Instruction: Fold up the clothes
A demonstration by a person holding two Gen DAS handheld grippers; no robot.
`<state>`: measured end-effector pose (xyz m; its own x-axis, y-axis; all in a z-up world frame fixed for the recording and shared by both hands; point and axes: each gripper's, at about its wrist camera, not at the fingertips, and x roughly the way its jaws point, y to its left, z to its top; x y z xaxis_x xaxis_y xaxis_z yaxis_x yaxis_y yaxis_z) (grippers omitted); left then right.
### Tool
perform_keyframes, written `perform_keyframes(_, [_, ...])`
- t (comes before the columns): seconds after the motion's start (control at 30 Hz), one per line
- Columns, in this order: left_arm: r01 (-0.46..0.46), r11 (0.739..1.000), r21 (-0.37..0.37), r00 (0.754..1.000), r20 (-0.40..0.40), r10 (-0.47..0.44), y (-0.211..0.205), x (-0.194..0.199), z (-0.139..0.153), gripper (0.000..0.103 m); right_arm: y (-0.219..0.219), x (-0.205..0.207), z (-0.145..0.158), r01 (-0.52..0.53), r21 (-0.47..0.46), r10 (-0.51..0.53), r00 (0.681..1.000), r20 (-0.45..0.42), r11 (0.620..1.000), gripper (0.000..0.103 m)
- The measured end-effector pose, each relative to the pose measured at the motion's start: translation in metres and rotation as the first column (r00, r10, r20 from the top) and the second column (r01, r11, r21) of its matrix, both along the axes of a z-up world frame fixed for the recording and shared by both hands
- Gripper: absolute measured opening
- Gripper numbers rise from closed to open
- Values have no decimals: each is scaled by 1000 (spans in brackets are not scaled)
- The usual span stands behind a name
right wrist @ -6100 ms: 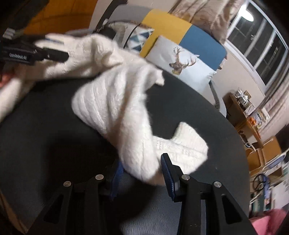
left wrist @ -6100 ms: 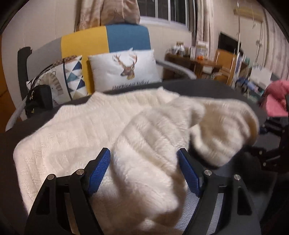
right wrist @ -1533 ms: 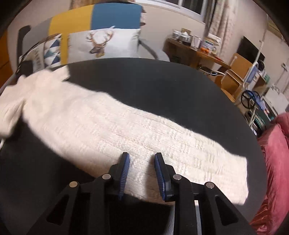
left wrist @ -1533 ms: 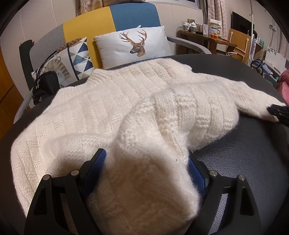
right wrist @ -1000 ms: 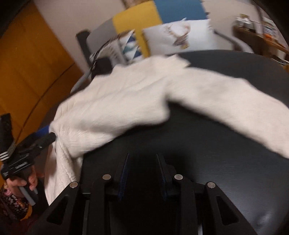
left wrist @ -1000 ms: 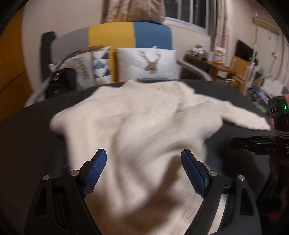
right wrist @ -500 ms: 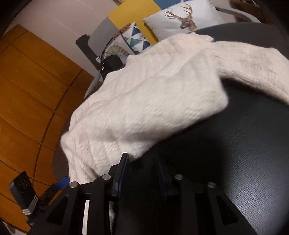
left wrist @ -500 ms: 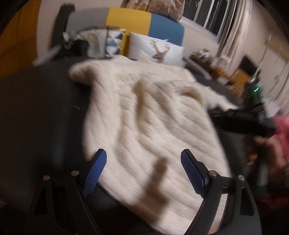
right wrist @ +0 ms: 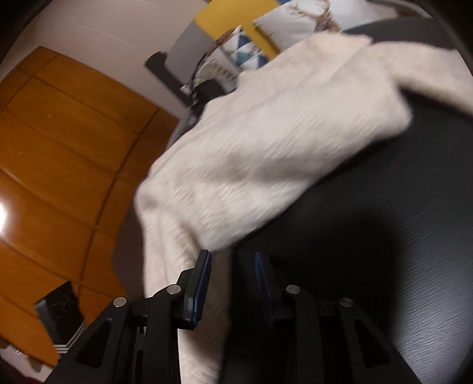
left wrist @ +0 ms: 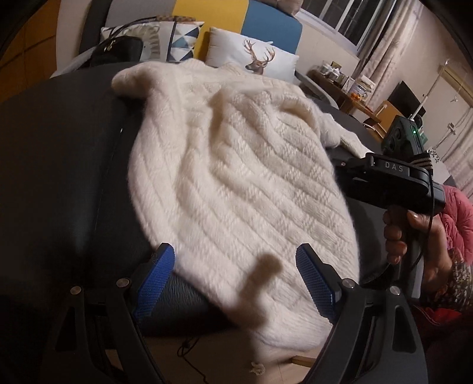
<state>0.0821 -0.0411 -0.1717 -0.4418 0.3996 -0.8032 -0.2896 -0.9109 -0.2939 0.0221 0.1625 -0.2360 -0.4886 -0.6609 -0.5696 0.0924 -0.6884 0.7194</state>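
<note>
Lying on the bench: a cream knitted sweater (left wrist: 236,177) is spread over the dark round bench (left wrist: 59,177), with its near hem hanging over the bench's front edge.
Sweater, far end: the collar end reaches toward a sofa (left wrist: 266,17) with yellow and blue back panels.
Sweater, folds: one sleeve (left wrist: 340,133) trails off to the right across the bench top; a thick fold lies raised along the middle of the body.
Left tongs (left wrist: 233,280): spread wide, blue pads on either side of the sweater's near hem, neither pad pressing on the knit; nothing is held.
Right tongs (right wrist: 233,283): partly open with a narrow gap, pointed at the sweater's lower corner near the bench edge; the left pad sits just beside the cloth (right wrist: 266,153), but the picture is blurred and I cannot tell whether any knit is pinched between the pads.
Right tongs from the left wrist view: its black body (left wrist: 393,183) lies along the right side of the sweater, gripped by a hand (left wrist: 414,236) in a patterned sleeve.
Sofa: a white cushion with a deer head (left wrist: 254,56) and a cushion with blue triangles (left wrist: 165,41) stand against its back; a black bag (left wrist: 118,50) rests beside them.
Background, right: a cluttered wooden side table (left wrist: 348,88), a window with curtains (left wrist: 348,17).
Background, left: orange wooden panelling (right wrist: 59,147) fills the right wrist view.
Floor: a strip of pale floor shows below the bench edge.
</note>
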Motion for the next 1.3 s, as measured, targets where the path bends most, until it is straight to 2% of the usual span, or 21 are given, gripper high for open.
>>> perform_keyframes(0.07, [16, 1000, -21, 999, 30, -15, 5, -1, -6, 87, -10, -3, -2, -34, -12, 34, 999, 3, 999, 31])
perform_keyframes(0.17, [57, 994, -89, 998, 24, -55, 23, -2, -9, 98, -19, -7, -3, -62, -31, 62, 998, 9, 998, 31])
perform_keyframes(0.23, [77, 985, -153, 997, 4, -78, 37, -1, -11, 99, -22, -9, -4, -69, -63, 71, 997, 20, 996, 32])
perform_keyframes(0.33, [98, 980, -173, 993, -45, -108, 49, -3, -12, 99, -24, -12, -7, -76, -113, 80, 996, 35, 991, 33])
perform_keyframes(0.37, [96, 982, -164, 993, -55, -107, 50, -5, -11, 95, -23, -12, -8, -69, -119, 74, 996, 40, 991, 33])
perform_keyframes(0.4, [94, 984, -151, 992, -63, -105, 50, -7, -10, 81, -22, -13, -8, -61, -124, 67, 997, 45, 990, 33])
perform_keyframes(0.43, [92, 987, -131, 992, -70, -102, 49, -8, -9, 74, -21, -14, -9, -55, -128, 62, 997, 48, 990, 33])
perform_keyframes(0.5, [86, 992, -92, 993, -78, -93, 46, -12, -6, 38, -18, -14, -10, -43, -133, 51, 997, 54, 990, 32])
perform_keyframes(0.63, [52, 999, 15, 998, -40, -52, 29, -21, -5, 21, -13, -16, -13, -30, -141, 38, 998, 59, 990, 31])
perform_keyframes(0.7, [31, 993, 112, 999, -33, -27, 13, -25, 2, 15, -9, -15, -12, -12, -121, 19, 998, 54, 993, 31])
perform_keyframes(0.77, [10, 974, 225, 998, -63, 5, -3, -34, 19, 15, -4, -13, -10, 13, -91, -9, 999, 44, 996, 31])
perform_keyframes(0.8, [2, 967, 255, 995, -98, 24, -11, -40, 31, 15, 0, -13, -10, 31, -69, -28, 999, 40, 997, 31])
perform_keyframes(0.9, [-25, 971, 237, 974, -214, 77, -31, -59, 65, 15, 12, -12, -9, 78, -17, -78, 996, 31, 997, 31])
perform_keyframes(1.07, [-116, 943, 313, 931, -297, 213, -68, -102, 99, 15, 30, -12, -6, 134, 66, -135, 991, 13, 989, 31])
perform_keyframes(1.1, [-138, 938, 317, 921, -308, 240, -74, -110, 102, 15, 33, -13, -5, 147, 91, -148, 989, 6, 985, 31])
perform_keyframes(1.2, [-196, 932, 304, 911, -296, 288, -94, -122, 95, 15, 40, -16, -1, 172, 122, -174, 985, 9, 978, 31])
perform_keyframes(1.3, [-273, 931, 241, 904, -266, 334, -102, -142, 78, 15, 43, -32, -3, 197, 106, -200, 980, 20, 975, 32])
